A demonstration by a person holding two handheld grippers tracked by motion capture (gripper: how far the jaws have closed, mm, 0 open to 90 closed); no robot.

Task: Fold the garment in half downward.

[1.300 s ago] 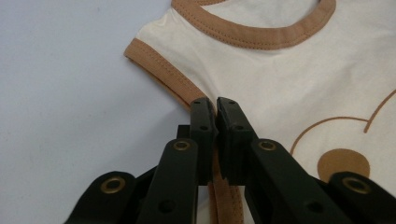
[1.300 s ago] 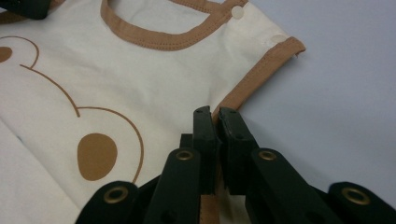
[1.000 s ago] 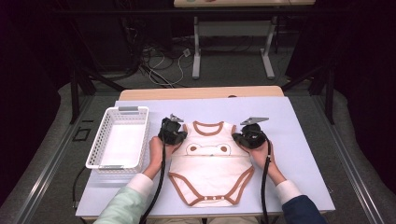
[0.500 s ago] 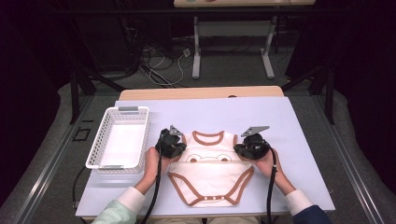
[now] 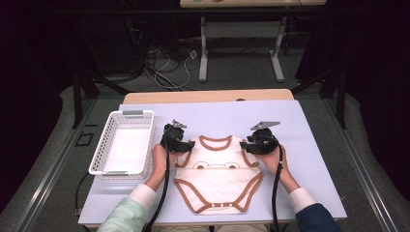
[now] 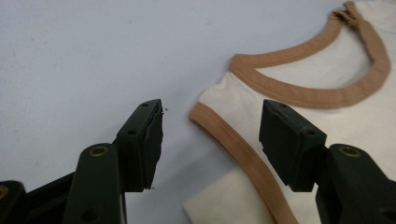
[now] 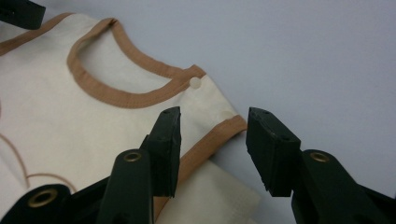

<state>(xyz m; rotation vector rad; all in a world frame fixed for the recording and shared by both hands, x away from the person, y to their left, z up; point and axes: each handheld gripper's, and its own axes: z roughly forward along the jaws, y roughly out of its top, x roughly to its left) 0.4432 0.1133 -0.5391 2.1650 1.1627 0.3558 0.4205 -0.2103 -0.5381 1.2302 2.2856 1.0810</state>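
On table: cream bodysuit (image 5: 217, 176), brown trim, flat; both jaws just opened, empty.

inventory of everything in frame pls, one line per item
bodysuit: 1, cream with brown trim, flat on the table between the grippers
basket: 1, white, on the table left of the bodysuit
table: 1, pale lilac top
second table: 1, light top, white legs, far back
cables: several, on the floor behind the table
left gripper: 1, black, jaws just opened, at the bodysuit's left shoulder
right gripper: 1, black, jaws just opened, at its right shoulder
hands: 2, one on each gripper
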